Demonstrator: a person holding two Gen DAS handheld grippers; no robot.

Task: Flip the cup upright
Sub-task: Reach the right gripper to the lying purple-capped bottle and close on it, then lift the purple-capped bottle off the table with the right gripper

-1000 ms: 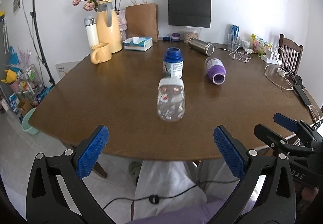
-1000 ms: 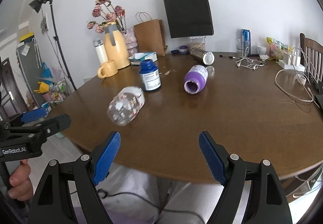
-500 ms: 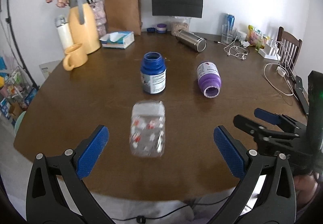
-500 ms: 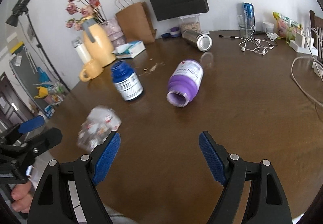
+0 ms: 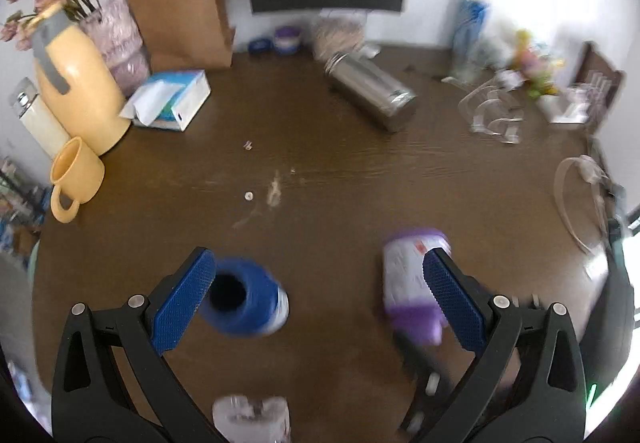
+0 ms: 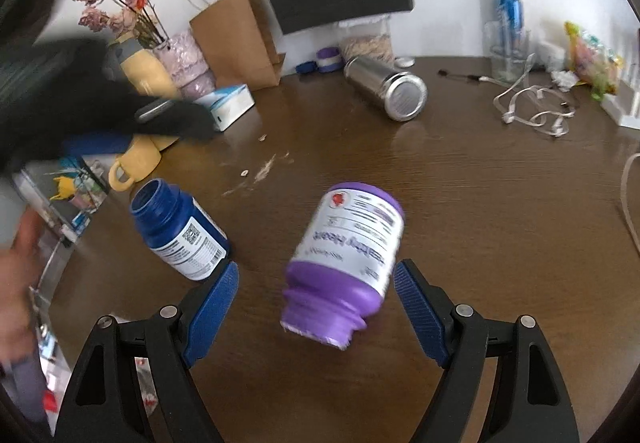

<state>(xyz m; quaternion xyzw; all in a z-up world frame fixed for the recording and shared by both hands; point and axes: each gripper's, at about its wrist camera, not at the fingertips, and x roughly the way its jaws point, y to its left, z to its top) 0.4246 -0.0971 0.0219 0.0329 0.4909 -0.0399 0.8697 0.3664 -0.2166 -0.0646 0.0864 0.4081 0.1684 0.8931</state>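
Note:
A purple jar (image 6: 348,255) lies on its side on the brown table (image 6: 480,203), its open mouth toward the right wrist camera. My right gripper (image 6: 316,283) is open, and the jar's neck sits between its blue pads without touching them. The left wrist view shows the same purple jar (image 5: 408,283), blurred, just behind my open left gripper (image 5: 316,283), which holds nothing. A blue jar (image 5: 248,299) stands upright by the left pad. Farther back a steel cup (image 6: 388,91) lies on its side.
A clear jar (image 5: 252,419) lies near the front edge. At the back left are a yellow mug (image 5: 76,179), a yellow flask (image 5: 76,83), a tissue box (image 5: 172,99) and a brown paper bag (image 5: 180,23). Cables (image 6: 532,111) lie at the right. A hand (image 6: 16,263) shows at the left.
Both grippers have moved forward over the table. The clear jar has dropped to the bottom of the left view, and the purple jar now sits between the right gripper's pads.

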